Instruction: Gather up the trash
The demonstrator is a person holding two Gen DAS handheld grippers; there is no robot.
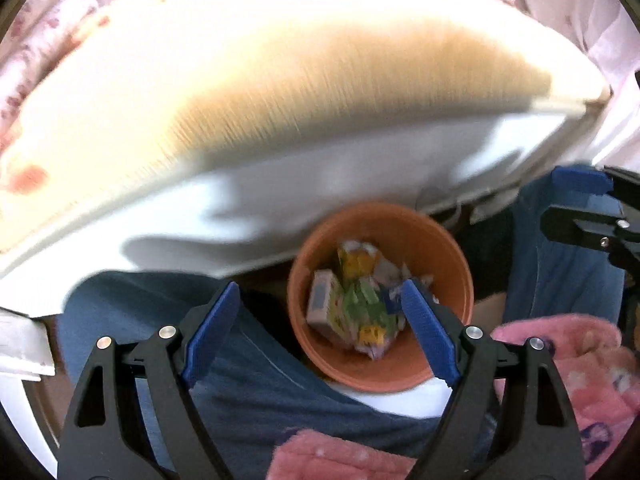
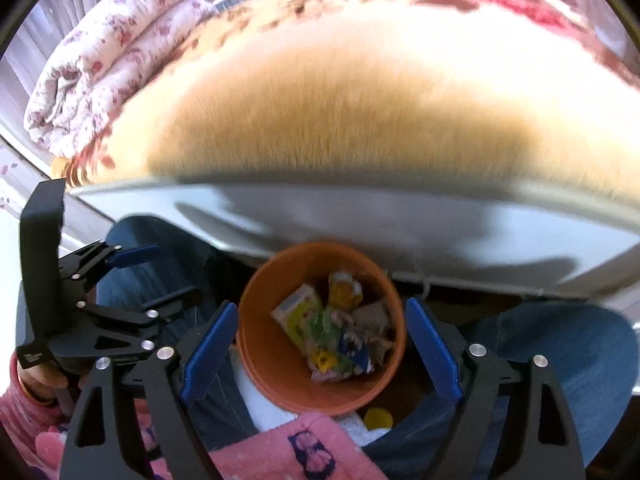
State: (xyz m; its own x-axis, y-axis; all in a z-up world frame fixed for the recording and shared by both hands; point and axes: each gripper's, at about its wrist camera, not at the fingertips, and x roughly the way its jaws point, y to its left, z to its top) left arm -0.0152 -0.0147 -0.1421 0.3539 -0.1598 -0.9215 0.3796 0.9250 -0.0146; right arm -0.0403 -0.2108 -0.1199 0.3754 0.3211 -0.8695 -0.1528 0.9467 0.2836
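Observation:
An orange bin (image 1: 440, 248) (image 2: 272, 376) stands on the floor between a person's knees, right below both grippers. Inside lies trash (image 1: 352, 304) (image 2: 328, 332): a small carton, yellow and green wrappers and crumpled paper. My left gripper (image 1: 320, 330) hangs open above the bin's left side, with nothing between its blue pads (image 1: 212, 328). My right gripper (image 2: 320, 354) is open too, its pads (image 2: 434, 352) on either side of the bin from above, empty. Each gripper also shows at the edge of the other's view: the right gripper (image 1: 568, 200) and the left gripper (image 2: 156, 276).
A bed (image 1: 280, 184) (image 2: 360, 220) with a tan blanket rises just behind the bin. The person's jeans-clad legs (image 1: 260, 380) (image 2: 560, 352) flank it, and pink fleece (image 1: 560, 352) (image 2: 280, 452) lies in front. A folded floral quilt (image 2: 104, 52) sits far left. A yellow object (image 2: 378, 418) lies by the bin.

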